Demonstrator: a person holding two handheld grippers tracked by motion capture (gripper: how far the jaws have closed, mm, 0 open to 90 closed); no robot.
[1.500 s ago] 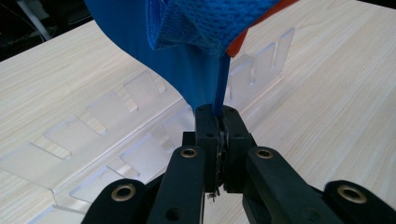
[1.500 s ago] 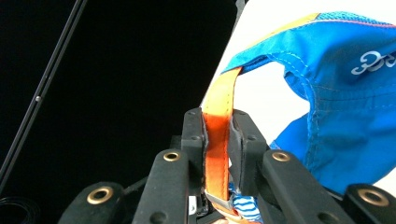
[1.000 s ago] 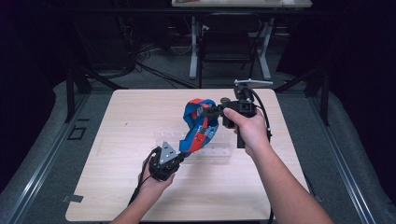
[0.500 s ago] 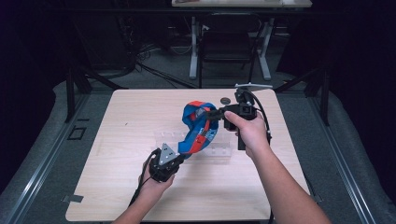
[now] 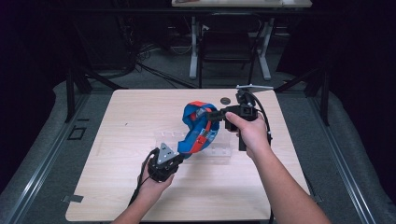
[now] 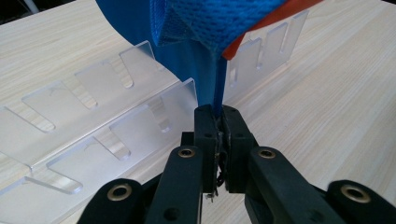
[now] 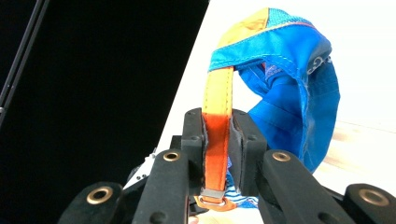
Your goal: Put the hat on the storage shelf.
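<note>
The two tongs hold a blue and red bag between them, lifted over the worktop (image 5: 116,140). The left tongs (image 5: 180,157) are shut tight on a thin blue edge of the bag (image 5: 196,130), low and near the person. The right tongs (image 5: 212,115) are clamped on its orange-red strap (image 7: 217,140), higher up and farther away. The bag hangs stretched between them, just above a clear plastic rack (image 5: 215,150). It looks like the step is pulling the bag open. Next, both tongs should likely hold tight and move apart slowly.
</note>
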